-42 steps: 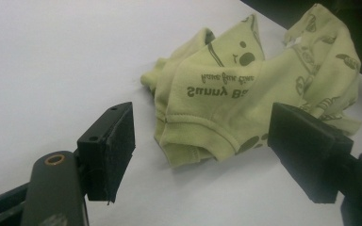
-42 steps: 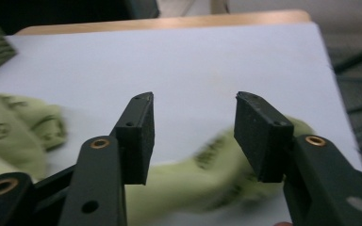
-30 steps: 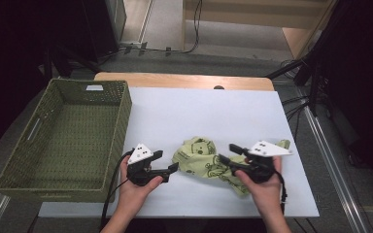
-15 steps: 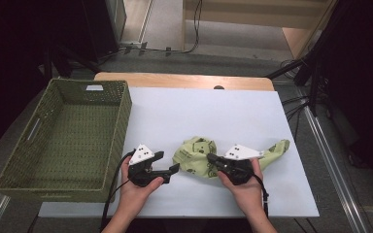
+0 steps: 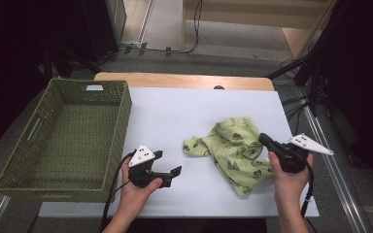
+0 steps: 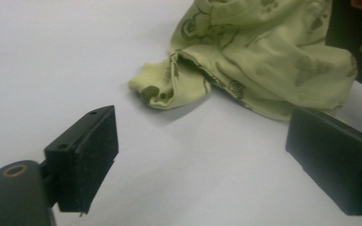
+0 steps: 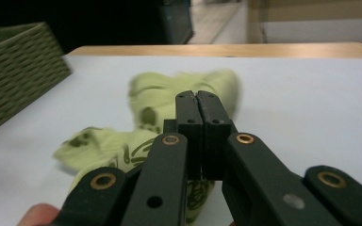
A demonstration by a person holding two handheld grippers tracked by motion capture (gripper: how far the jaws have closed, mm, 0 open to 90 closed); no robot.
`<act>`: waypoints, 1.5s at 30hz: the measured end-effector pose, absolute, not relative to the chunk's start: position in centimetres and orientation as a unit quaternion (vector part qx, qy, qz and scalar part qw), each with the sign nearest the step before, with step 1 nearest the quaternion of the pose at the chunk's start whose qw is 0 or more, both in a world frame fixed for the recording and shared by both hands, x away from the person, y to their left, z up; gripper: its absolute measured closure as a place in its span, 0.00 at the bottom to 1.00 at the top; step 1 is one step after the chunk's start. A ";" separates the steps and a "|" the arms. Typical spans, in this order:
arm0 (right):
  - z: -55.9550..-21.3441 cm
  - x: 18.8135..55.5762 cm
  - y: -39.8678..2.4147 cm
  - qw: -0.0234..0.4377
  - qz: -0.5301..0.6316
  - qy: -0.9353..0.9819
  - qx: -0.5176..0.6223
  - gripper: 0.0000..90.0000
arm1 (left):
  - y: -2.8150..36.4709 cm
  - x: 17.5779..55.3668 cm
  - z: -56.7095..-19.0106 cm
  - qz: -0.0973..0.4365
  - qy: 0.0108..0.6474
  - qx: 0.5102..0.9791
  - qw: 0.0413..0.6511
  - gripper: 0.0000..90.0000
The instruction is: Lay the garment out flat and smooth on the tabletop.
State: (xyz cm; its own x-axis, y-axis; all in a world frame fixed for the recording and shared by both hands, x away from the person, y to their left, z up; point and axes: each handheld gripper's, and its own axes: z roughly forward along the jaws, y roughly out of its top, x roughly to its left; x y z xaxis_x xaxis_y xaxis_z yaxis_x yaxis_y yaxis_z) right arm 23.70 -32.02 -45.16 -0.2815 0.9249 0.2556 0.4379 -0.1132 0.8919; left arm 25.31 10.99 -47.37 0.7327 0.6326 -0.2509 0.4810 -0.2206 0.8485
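I had the green printed garment (image 5: 233, 153) lying crumpled on the white table cover (image 5: 184, 111), right of centre and towards the near edge, with one narrow end (image 5: 194, 145) trailing out to the left. My right gripper (image 5: 266, 141) sat at the garment's right edge; in the right gripper view its two black jaws were pressed flat together, and the cloth (image 7: 146, 117) lay under and beyond them. From that angle I could not tell whether any fabric was caught in the closed tips, though the high view put the tips right on the cloth. My left gripper (image 5: 167, 171) rested low over the bare cover, to the left of the garment and apart from it. Its jaws had just been opening and stood spread wide, with nothing between them; in the left gripper view the garment's trailing end (image 6: 165, 89) lay just ahead of the gap, not touching either pad (image 6: 92, 155). The woven green basket (image 5: 121, 121) stood on the left side of the table, well apart from the garment, its long side running beside the cover's left edge.
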 end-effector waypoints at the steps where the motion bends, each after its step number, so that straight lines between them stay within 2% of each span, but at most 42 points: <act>1: -45.4 23.7 -32.9 0.244 0.501 0.612 0.561 0.96 | 11.0 25.3 -47.4 0.072 0.357 0.778 0.513 0.01; 4: -46.6 23.8 -35.2 0.243 0.481 0.591 0.600 0.95 | 10.9 25.2 -47.4 0.072 0.354 0.778 0.514 0.00; 5: -46.9 23.8 -35.7 0.242 0.474 0.585 0.612 0.91 | 10.9 25.2 -47.3 0.074 0.353 0.778 0.514 0.00; 8: -46.8 23.6 -36.0 0.248 0.462 0.578 0.625 0.69 | 11.0 25.2 -47.3 0.074 0.352 0.777 0.517 0.00; 11: -45.4 23.5 -34.2 0.260 0.458 0.606 0.597 0.58 | 11.0 25.2 -47.3 0.075 0.353 0.777 0.516 0.00; 14: -44.3 23.6 -31.0 0.254 0.461 0.647 0.551 0.55 | 10.9 25.2 -47.3 0.077 0.352 0.778 0.515 0.00; 18: -44.4 24.1 -26.2 0.221 0.459 0.697 0.505 0.51 | 10.9 25.1 -47.2 0.079 0.351 0.779 0.513 0.00; 25: -47.8 25.2 -20.1 0.204 0.401 0.754 0.478 0.45 | 11.1 25.1 -47.2 0.079 0.351 0.780 0.513 0.00; 30: -50.5 26.0 -18.7 0.216 0.324 0.781 0.487 0.43 | 11.1 25.2 -47.2 0.079 0.353 0.780 0.511 0.00; 32: -50.8 26.1 -18.5 0.224 0.308 0.783 0.492 0.46 | 11.1 25.2 -47.3 0.078 0.353 0.780 0.511 0.00; 35: -50.9 26.1 -18.3 0.239 0.286 0.788 0.490 0.56 | 11.0 25.2 -47.3 0.077 0.354 0.781 0.509 0.00; 38: -51.0 26.0 -18.3 0.261 0.273 0.787 0.487 0.78 | 11.0 25.1 -47.3 0.077 0.354 0.781 0.508 0.00; 39: -51.0 26.0 -18.5 0.254 0.279 0.787 0.488 0.87 | 11.0 25.1 -47.3 0.077 0.354 0.781 0.508 0.00; 40: -51.0 26.0 -18.9 0.238 0.291 0.787 0.490 0.91 | 11.0 25.1 -47.3 0.077 0.353 0.782 0.508 0.00; 45: -50.4 25.3 -19.4 0.223 0.345 0.779 0.473 0.94 | 11.1 25.2 -47.2 0.074 0.354 0.781 0.510 0.00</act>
